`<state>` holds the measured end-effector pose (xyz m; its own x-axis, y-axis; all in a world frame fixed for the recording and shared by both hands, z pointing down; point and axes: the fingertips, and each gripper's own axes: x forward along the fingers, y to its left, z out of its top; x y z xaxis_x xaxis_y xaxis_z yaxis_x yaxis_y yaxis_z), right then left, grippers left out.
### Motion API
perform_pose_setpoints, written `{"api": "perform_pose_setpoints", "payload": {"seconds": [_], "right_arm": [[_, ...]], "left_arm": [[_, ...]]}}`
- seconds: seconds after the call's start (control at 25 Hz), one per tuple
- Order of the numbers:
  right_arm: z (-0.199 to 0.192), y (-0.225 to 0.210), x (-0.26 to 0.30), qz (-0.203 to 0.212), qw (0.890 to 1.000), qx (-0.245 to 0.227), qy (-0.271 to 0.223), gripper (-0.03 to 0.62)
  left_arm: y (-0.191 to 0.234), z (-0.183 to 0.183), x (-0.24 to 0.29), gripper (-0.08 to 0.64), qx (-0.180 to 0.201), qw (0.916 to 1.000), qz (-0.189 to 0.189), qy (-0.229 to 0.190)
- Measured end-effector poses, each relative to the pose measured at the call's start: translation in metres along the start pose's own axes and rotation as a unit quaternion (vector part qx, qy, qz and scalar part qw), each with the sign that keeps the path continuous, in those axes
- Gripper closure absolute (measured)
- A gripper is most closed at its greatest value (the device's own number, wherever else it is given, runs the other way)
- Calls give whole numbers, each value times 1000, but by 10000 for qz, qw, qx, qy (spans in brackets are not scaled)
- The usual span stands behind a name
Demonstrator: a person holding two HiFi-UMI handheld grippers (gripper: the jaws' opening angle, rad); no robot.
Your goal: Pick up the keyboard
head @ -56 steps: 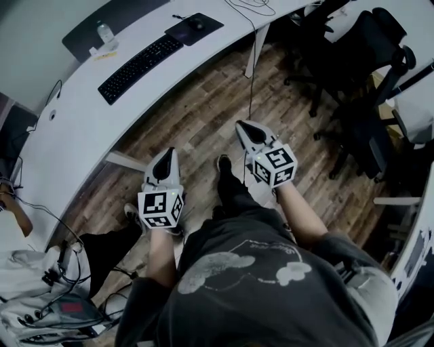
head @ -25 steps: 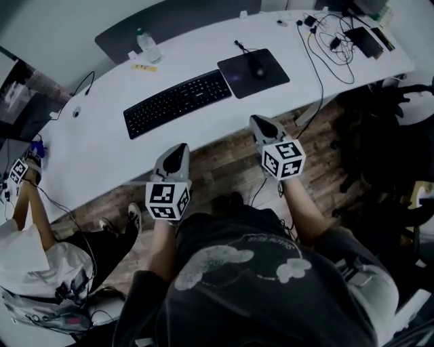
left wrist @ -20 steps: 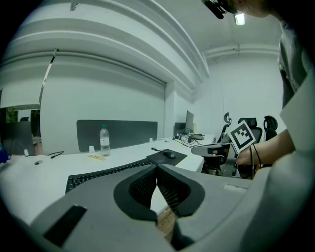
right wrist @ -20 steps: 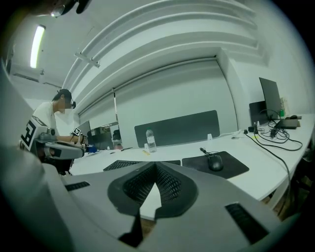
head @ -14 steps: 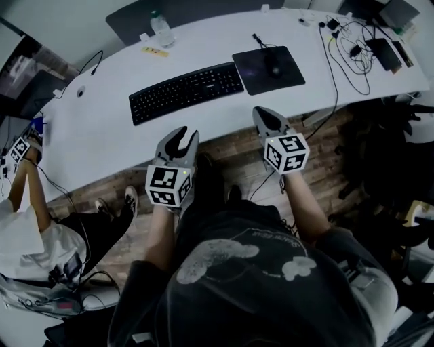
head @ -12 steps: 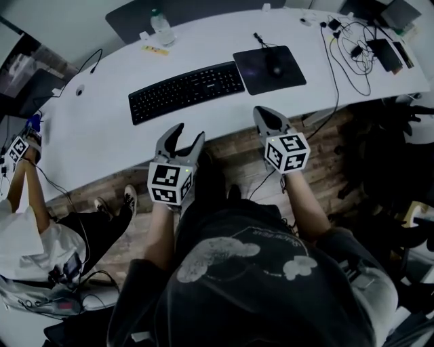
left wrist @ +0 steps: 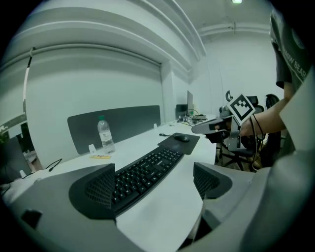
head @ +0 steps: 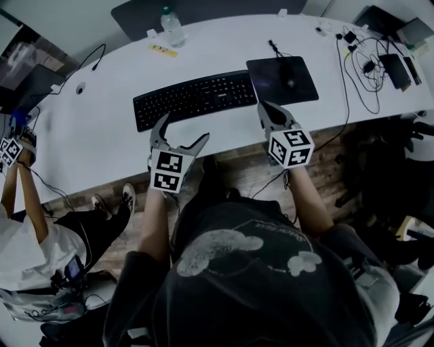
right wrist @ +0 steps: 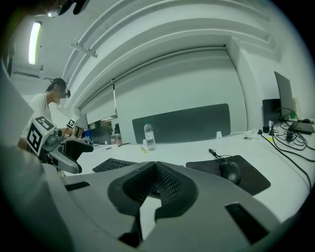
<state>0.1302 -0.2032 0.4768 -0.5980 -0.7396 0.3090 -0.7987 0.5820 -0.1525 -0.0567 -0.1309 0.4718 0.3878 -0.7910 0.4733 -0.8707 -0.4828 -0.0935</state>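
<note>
While the left gripper (head: 184,129) was opening empty jaws near the keyboard (head: 196,99), the right gripper (head: 266,108) was closed; bottle (head: 172,17) capped, contents indiscernible.

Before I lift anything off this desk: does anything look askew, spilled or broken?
Nothing spilled or broken. The keyboard lies flat on the desk, the bottle stands upright; only loose cables tangle at the right end.

Keyboard (head: 195,99) lay on the counter (head: 102,149). Mouse pad (head: 281,79) sat just right of the keyboard, mouse (head: 290,83) on it. Bottle (head: 171,18) stood behind the keyboard's left half. Cables (head: 366,61) lay well right of the keyboard.
</note>
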Motion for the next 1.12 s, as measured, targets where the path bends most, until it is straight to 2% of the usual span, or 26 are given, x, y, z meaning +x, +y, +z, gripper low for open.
{"api": "perform_pose_setpoints", "payload": {"seconds": [0.2,0.32,0.52,0.72,1.12], "right_arm": [[10,-6,45,79,9999,-24,128,600],[14,-10,68,98,9997,-2,203,600],[20,-13,96,107,9994,16,320,600],[21,-16,119,68,9991,16,428,600],[20,-15,153,100,9975,-67,697,600]], "left_arm": [[29,-5,29,70,81,9990,-197,384],[40,-18,44,63,369,9951,-397,829],[59,-49,63,63,1131,9765,-646,1719],[81,-66,75,61,1619,9610,-803,2095],[104,-87,94,46,1895,9265,-1694,2775]]}}
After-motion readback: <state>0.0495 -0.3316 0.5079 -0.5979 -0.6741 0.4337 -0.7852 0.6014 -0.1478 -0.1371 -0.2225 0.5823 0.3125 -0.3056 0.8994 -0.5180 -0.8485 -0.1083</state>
